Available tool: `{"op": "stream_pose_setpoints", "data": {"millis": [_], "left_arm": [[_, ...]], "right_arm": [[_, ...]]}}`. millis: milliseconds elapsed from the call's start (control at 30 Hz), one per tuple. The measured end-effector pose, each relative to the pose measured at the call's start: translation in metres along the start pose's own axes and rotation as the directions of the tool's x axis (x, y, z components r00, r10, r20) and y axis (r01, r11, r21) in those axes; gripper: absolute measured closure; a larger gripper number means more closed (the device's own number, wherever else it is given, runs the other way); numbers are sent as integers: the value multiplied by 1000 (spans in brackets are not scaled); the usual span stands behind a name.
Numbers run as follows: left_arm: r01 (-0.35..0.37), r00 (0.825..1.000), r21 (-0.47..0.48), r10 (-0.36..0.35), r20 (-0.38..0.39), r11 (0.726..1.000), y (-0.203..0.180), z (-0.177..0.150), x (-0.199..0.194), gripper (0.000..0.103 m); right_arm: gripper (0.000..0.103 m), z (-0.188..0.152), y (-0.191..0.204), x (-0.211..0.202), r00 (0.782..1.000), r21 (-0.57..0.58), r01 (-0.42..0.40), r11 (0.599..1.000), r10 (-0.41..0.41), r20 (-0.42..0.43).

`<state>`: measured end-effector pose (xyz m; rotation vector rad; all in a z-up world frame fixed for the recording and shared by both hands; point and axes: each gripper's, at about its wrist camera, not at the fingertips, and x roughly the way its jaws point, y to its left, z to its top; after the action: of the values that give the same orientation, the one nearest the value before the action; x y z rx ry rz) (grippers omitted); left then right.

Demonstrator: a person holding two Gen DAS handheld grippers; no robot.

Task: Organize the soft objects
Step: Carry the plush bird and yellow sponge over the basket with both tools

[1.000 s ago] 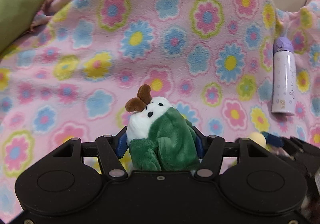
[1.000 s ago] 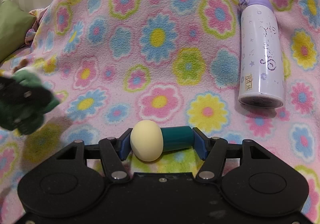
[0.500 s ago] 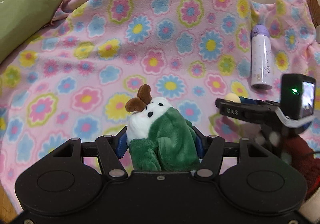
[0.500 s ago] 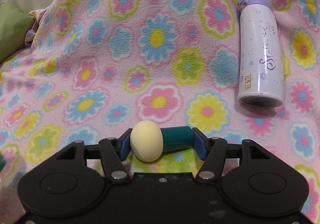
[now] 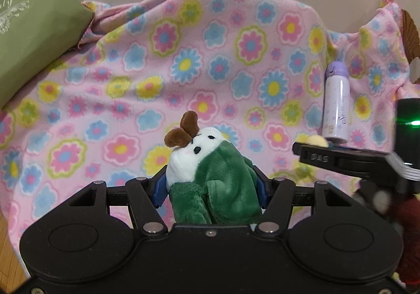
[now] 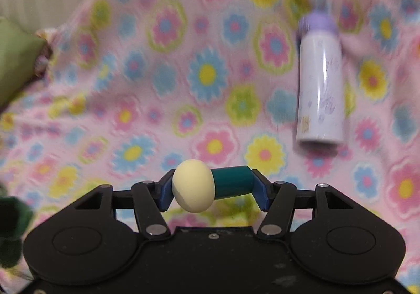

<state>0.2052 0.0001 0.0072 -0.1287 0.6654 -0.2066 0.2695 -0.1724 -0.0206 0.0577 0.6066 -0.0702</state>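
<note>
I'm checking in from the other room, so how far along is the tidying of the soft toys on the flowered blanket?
Nothing looks put away yet. In hand: the left gripper clamps a green plush toy, and the right gripper holds a cream and teal squishy toy above the blanket. Left: placing both somewhere; no bin is clearly visible. A lilac bottle lies on the blanket, but it isn't soft.

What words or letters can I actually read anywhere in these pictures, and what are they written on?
"DAS": embossed on the side of the right gripper, seen from the left wrist view.
White script embroidery on the green cushion: cut off at the picture's edge, not readable.
Purple script and a small yellow label on the lilac bottle: too small and blurred to read.
Nothing else carries text.
</note>
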Motion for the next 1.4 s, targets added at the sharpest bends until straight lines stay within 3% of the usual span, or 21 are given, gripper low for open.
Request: {"op": "stream_pose_setpoints", "data": {"millis": [300, 567, 900, 1033, 1233, 1400], "left_arm": [[62, 998, -14, -62, 12, 998, 0, -7, -54, 45], [122, 992, 2, -122, 27, 993, -4, -38, -112, 45], [192, 981, 12, -192, 2, 981, -14, -78, -162, 45], [215, 976, 5, -215, -48, 977, -15, -94, -163, 45], [218, 964, -23, -219, -154, 976, -13, -118, -148, 45], [229, 953, -21, -228, -198, 973, -11, -130, -145, 45]], "right_arm": [[44, -9, -4, -121, 990, 76, -59, 995, 49, 134], [44, -55, -13, -200, 985, 155, -112, 981, 88, 151], [44, -119, -11, -286, 973, 149, -159, 976, 130, 190], [43, -140, -14, -299, 979, 160, -156, 975, 131, 155], [43, -163, -14, -290, 991, 178, -137, 975, 132, 35], [43, -176, -14, -283, 986, 208, -150, 967, 161, -40]]}}
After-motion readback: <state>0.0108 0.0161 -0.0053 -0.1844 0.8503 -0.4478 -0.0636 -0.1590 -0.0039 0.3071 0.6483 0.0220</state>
